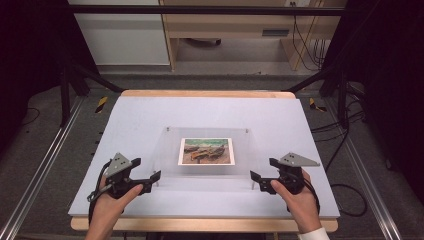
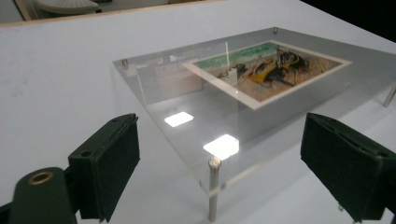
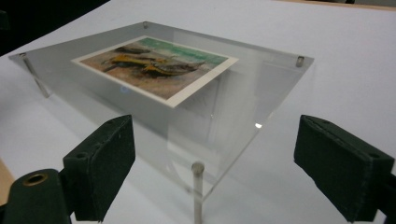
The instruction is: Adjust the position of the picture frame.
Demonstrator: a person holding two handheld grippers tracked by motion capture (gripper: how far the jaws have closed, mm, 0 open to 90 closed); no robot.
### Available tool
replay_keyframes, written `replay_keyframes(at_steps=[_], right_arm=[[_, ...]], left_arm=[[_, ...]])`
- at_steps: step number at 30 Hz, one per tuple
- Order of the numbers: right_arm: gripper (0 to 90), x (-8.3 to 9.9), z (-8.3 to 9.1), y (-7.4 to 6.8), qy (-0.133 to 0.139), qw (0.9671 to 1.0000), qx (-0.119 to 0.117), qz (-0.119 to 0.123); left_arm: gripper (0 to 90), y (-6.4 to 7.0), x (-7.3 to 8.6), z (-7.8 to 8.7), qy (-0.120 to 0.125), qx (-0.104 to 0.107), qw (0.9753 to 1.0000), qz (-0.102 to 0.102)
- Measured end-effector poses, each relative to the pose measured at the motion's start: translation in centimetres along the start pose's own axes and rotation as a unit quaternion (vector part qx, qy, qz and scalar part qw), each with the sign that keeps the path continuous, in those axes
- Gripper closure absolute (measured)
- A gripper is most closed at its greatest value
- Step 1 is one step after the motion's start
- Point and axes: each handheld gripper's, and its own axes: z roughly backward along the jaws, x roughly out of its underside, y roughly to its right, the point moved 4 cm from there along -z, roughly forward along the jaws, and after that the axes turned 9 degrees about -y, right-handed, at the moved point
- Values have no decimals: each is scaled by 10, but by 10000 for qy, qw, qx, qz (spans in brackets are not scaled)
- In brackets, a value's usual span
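A clear acrylic frame (image 1: 240, 150) stands on short metal posts in the middle of the white table (image 1: 140, 120). Inside it lies a picture (image 1: 206, 151) of boats on a shore, also seen in the left gripper view (image 2: 271, 70) and the right gripper view (image 3: 154, 67). My left gripper (image 1: 156, 178) is open, its jaws straddling the frame's near left corner post (image 2: 214, 186). On the other side my right gripper (image 1: 255, 178) is open too, just short of the near right corner post (image 3: 198, 189). Neither touches the frame.
The table's wooden front edge (image 1: 200, 225) runs close below both hands. Black frame bars and cables (image 1: 345, 150) stand off the table's sides. A wooden desk (image 1: 230, 30) sits beyond the far edge.
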Motion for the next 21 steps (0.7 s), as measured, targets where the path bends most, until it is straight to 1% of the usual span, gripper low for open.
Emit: replay_keyframes(at_steps=[2,3,4,5,6,8,9,11,12,14,18,21], right_arm=[[152,-9,-6,3,-12,10000,-20,-10],[162,-12,-9,5,-74,10000,-2,-47],[180,-15,-12,8,-89,9999,-35,-95],[202,-18,-16,9,-132,9997,-73,-168],[207,-19,-19,12,-207,9995,-58,-224],[228,-21,-25,15,-217,9993,-109,-283],[238,-22,-26,17,-233,9991,-144,-326],[242,-21,-29,19,-242,9990,-156,-327],[247,-20,-29,20,-205,9992,-159,-297],[248,-18,-30,20,-224,9990,-184,-346],[248,-13,-31,17,-293,9985,-250,-384],[244,-12,-30,17,-273,9982,-299,-435]], left_arm=[[114,-1,-11,-8,-70,-3,10000,-41],[115,-2,-16,-12,-95,11,9999,-63],[117,-2,-19,-17,-140,39,9999,-82],[119,-3,-22,-22,-154,45,9998,-84],[121,-4,-25,-26,-165,41,9998,-86],[125,-6,-27,-33,-127,29,9999,-57],[130,-6,-27,-34,-107,1,9999,-25],[133,-7,-24,-36,-163,-30,9999,-40],[133,-7,-22,-36,-152,-32,9999,5],[130,-8,-18,-35,-166,-14,9998,67],[126,-10,-11,-37,-187,130,9993,307],[126,-9,-8,-39,-221,164,9990,363]])
